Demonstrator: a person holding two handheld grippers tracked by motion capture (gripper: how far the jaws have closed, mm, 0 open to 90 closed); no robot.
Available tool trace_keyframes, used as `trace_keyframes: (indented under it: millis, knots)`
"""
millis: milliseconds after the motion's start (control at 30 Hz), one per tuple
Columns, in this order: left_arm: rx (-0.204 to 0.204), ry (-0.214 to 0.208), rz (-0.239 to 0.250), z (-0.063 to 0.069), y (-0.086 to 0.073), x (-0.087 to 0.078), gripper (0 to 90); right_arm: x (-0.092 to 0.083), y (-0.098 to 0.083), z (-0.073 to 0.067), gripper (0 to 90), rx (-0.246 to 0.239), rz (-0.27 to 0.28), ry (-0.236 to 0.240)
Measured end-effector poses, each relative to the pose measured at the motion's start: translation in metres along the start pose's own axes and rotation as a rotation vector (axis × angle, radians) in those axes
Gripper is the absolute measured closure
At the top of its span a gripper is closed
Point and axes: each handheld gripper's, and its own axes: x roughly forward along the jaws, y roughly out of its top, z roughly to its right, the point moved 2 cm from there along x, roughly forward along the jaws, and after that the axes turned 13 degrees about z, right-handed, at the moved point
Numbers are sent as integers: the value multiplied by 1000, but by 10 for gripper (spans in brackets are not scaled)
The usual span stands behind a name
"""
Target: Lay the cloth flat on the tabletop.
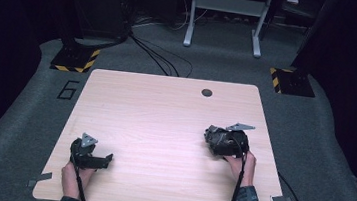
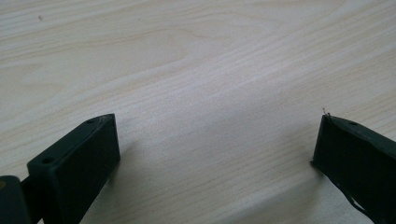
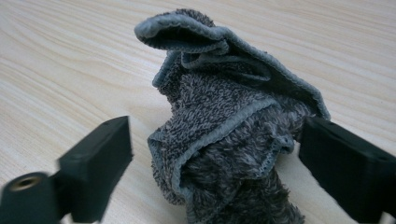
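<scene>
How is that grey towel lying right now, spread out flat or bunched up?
Bunched up. The grey towel stands in a crumpled heap of folds between the right tool's jaws, its hemmed edges curling over at the top, on the table.

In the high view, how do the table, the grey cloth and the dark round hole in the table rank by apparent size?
Largest to smallest:
1. table
2. grey cloth, bunched up and partly hidden by the right hand-held gripper
3. dark round hole

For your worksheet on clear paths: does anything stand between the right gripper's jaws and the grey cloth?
Nothing visible does. The cloth is bunched up between the right gripper's open jaws, with only bare table around it.
</scene>
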Motion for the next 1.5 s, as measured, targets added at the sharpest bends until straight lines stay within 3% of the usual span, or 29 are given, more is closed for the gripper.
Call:
trace_keyframes:
  millis: [133, 267, 300, 467, 733, 1033, 1500]
  knots:
    - [0, 0, 0, 0, 0, 0, 2, 3, -3, 1, 239, 21, -7, -12]
    - [0, -7, -10, 0, 0, -1, 2, 6, -7, 3, 291, -7, -19, -9]
    - [1, -7, -11, 0, 0, -1, 2, 8, -9, 1, 332, 17, -28, -15]
    - [1, -8, -11, 0, 0, -1, 2, 12, -14, 1, 481, 23, -48, -14]
    - [0, -8, -11, 0, 0, -1, 2, 9, -18, 3, 680, 32, -24, -2]
    - [0, -8, -11, 0, 0, -1, 2, 0, -9, -6, 707, 14, 41, 20]
    - [0, 0, 0, 0, 0, 0, 2, -19, 9, -46, 703, -16, 111, 120]
